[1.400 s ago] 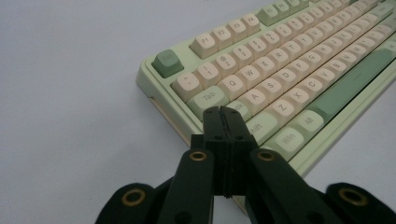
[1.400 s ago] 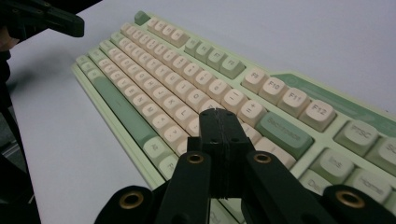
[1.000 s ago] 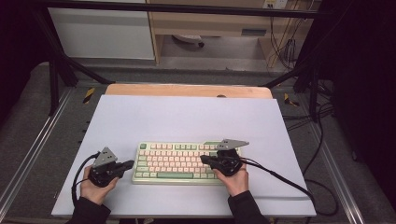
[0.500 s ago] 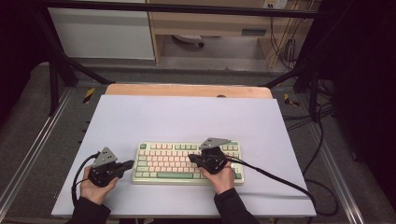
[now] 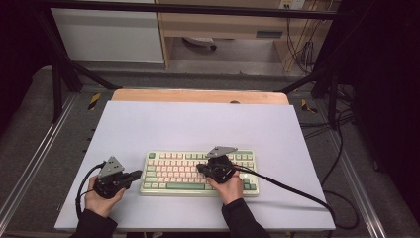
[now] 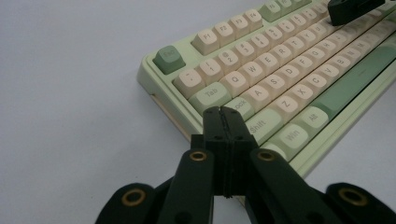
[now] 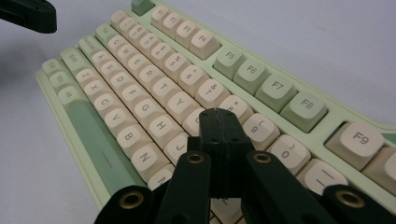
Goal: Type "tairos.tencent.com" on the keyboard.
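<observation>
Over on the left, the left gripper (image 5: 132,175) sits clenched and empty just off the keyboard's (image 5: 173,186) left end, tips aimed at the Caps Lock corner. The keyboard lies at the near middle of the worktop (image 5: 198,124). Now the change: the right gripper (image 5: 203,168) has slid leftward from the keyboard's right end to over the middle keys, clenched too, nothing grasped. Looks like it's lining up a keypress. No containers here.
</observation>
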